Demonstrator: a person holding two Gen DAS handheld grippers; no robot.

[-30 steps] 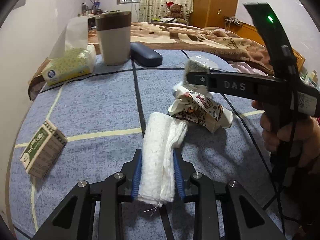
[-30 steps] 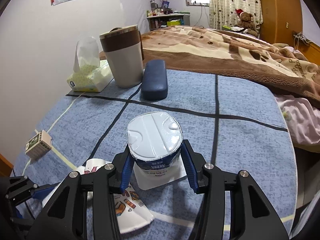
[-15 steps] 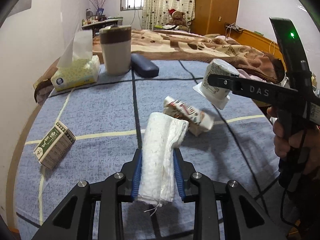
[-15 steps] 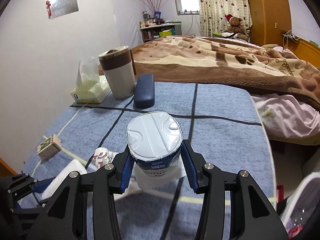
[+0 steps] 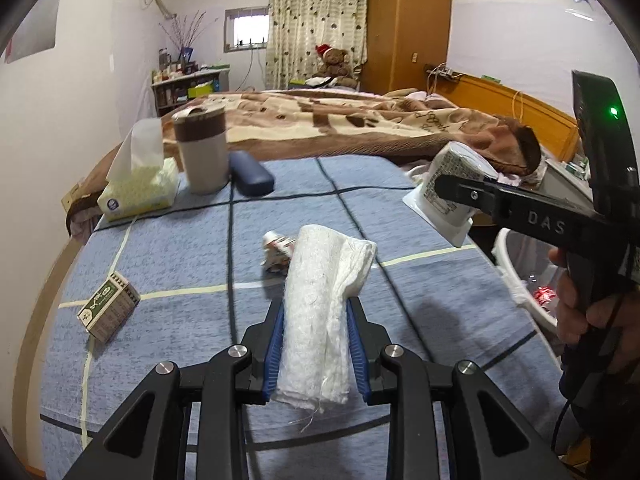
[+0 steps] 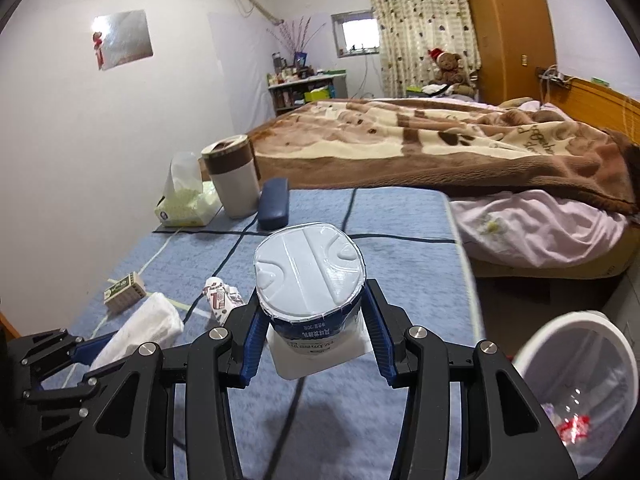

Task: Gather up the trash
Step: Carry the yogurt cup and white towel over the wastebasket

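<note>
My left gripper (image 5: 315, 316) is shut on a folded white tissue wad (image 5: 320, 312) and holds it above the blue checked tablecloth (image 5: 180, 248). In the right wrist view the same tissue wad (image 6: 140, 330) shows at lower left. My right gripper (image 6: 312, 320) is shut on a white yogurt cup (image 6: 310, 280), bottom toward the camera, lifted near the table's right edge. That yogurt cup (image 5: 448, 196) also appears at right in the left wrist view. A crumpled printed paper cup (image 6: 220, 300) lies on the cloth behind both.
A white trash bin (image 6: 576, 380) with a clear liner stands on the floor right of the table. On the cloth are a small green box (image 5: 108, 312), a tissue pack (image 5: 138, 196), a brown-banded canister (image 5: 202, 148) and a dark glasses case (image 5: 250, 174). A bed lies beyond.
Both grippers rose and pulled back toward the table's right edge with their loads. The crumpled paper cup stays on the cloth and looks farther off. The bin came into view.
</note>
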